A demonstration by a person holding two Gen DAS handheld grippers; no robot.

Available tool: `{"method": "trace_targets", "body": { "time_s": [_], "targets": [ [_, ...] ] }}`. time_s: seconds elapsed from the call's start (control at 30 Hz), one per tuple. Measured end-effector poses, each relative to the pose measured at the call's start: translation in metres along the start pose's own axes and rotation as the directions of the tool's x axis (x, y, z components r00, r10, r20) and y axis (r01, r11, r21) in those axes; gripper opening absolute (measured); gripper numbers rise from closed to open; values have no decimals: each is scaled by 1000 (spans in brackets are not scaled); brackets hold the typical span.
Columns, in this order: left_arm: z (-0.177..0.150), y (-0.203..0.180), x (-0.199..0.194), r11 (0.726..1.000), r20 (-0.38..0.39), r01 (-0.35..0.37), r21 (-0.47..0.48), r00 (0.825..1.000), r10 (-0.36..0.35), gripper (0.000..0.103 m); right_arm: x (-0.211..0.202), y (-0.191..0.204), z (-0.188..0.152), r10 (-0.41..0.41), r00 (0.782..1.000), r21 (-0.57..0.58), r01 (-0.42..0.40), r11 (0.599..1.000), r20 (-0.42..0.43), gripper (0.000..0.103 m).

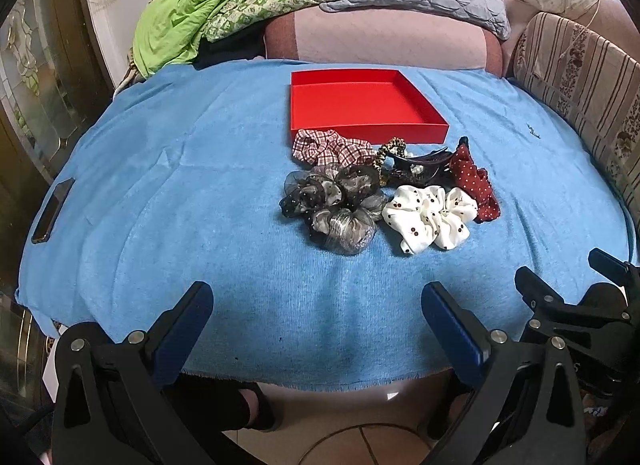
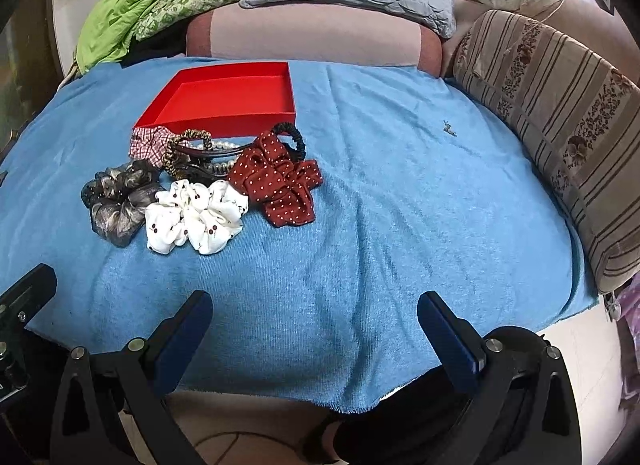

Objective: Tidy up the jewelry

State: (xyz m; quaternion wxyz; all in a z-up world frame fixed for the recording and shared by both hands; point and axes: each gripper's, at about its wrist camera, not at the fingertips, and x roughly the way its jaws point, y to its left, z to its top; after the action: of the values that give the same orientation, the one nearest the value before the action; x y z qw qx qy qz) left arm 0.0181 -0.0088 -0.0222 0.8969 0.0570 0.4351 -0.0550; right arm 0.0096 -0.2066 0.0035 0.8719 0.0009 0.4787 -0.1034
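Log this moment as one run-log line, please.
stage: not started | left claw: open, holding nothing | right claw: open, holding nothing | red tray: nothing inside | scrunchie pile: on blue towel

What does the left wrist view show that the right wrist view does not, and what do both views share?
Only the left wrist view shows the phone at the cloth's edge. Only the right wrist view shows the black hair tie clearly as a ring. Both share the red tray, the white scrunchie, the blue cloth and open grippers.
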Motion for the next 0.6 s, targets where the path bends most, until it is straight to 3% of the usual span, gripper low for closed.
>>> {"method": "trace_targets", "body": {
  "time_s": [0.6],
  "targets": [
    [-1,1,16,1000,-45,-8,-7,999,8,103,14,-1,-3,59,997,19,-58,998,-53,103]
  ]
}}
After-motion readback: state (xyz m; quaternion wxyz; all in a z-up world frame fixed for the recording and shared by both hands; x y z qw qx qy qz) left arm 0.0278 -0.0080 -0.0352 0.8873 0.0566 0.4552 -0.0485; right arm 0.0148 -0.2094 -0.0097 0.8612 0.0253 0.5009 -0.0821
